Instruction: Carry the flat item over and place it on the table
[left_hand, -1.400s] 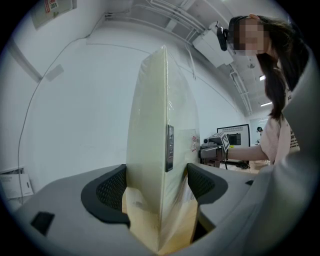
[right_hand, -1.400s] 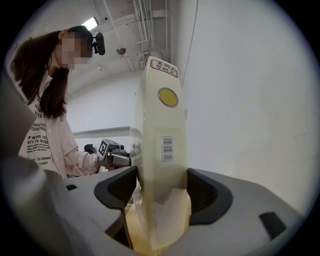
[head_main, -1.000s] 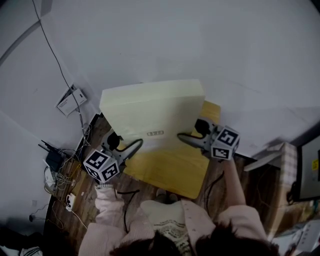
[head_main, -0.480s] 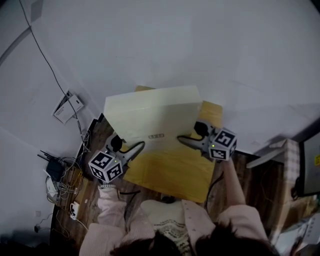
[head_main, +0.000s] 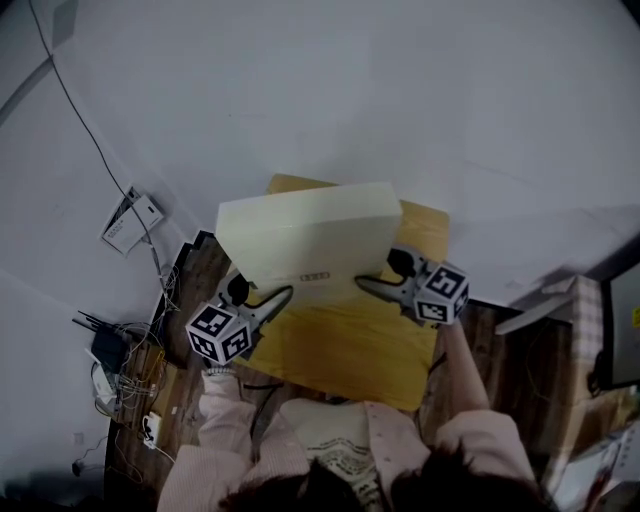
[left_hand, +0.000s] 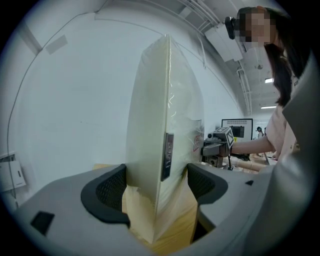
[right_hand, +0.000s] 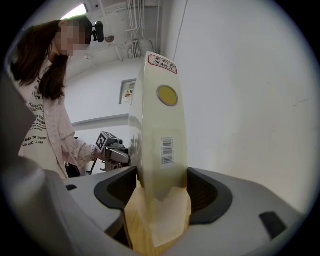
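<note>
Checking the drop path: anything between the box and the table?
Nothing visible. The box, clamped between the left tool and right tool, hangs over the table. The tabletop that shows is bare; the part under the box is hidden.

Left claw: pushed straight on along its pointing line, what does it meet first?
The left claw meets the box at once: its jaws are clamped on it. Beyond the box's far end the right claw faces it; how far off is unclear.
</note>
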